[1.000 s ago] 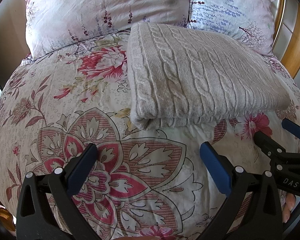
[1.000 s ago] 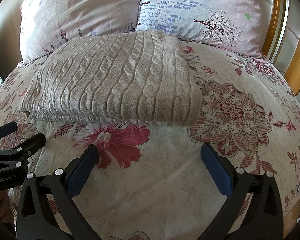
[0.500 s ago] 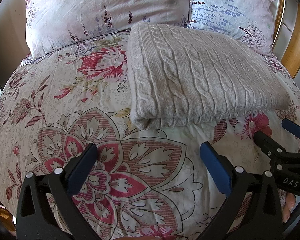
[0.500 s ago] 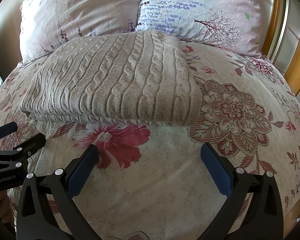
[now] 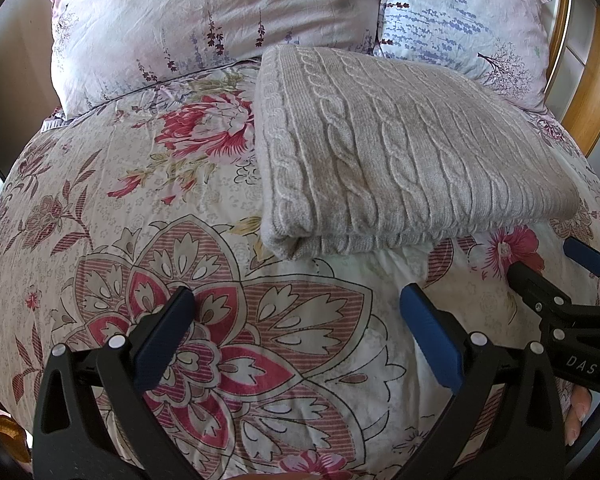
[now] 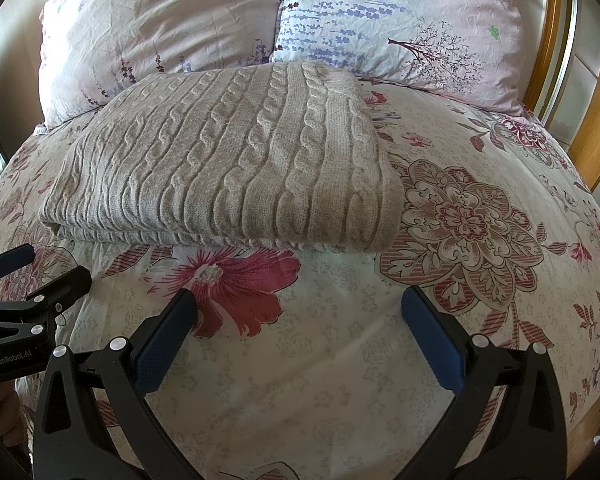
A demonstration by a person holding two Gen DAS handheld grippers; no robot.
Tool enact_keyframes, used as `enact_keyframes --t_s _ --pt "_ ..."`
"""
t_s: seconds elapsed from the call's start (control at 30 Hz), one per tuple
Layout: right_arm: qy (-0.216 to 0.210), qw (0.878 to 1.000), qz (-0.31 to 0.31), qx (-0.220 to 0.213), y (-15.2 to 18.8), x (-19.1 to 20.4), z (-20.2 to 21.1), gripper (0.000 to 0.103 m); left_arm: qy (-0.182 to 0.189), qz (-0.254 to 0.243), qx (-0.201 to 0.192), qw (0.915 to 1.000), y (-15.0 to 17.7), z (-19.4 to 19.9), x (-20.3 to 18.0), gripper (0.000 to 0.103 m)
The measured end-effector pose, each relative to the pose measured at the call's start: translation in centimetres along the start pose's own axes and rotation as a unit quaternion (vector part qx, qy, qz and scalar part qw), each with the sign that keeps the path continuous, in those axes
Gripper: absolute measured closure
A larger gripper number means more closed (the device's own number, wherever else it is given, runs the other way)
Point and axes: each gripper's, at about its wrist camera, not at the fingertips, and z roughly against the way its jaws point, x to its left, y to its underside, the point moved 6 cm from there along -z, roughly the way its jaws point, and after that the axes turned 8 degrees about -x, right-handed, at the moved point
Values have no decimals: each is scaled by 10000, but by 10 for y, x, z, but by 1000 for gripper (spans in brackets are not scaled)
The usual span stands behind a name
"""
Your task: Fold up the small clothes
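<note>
A beige cable-knit sweater (image 5: 400,160) lies folded into a flat rectangle on the floral bedspread (image 5: 148,208); it also shows in the right wrist view (image 6: 236,168). My left gripper (image 5: 296,324) is open and empty, hovering just in front of the sweater's near left corner. My right gripper (image 6: 298,326) is open and empty, just in front of the sweater's near right edge. The right gripper also shows at the right edge of the left wrist view (image 5: 556,276), and the left gripper at the left edge of the right wrist view (image 6: 40,272).
Two floral pillows (image 6: 160,28) (image 6: 400,24) lean behind the sweater at the head of the bed. A wooden bed frame (image 6: 596,112) runs along the right. Bare bedspread (image 6: 480,220) lies to the right of the sweater.
</note>
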Motion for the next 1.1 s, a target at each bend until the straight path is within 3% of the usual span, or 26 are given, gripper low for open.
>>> enact_keyframes --t_s 1.1 --pt "-14 10000 12 0 0 -1 0 1 16 -15 47 10000 0 -1 1 2"
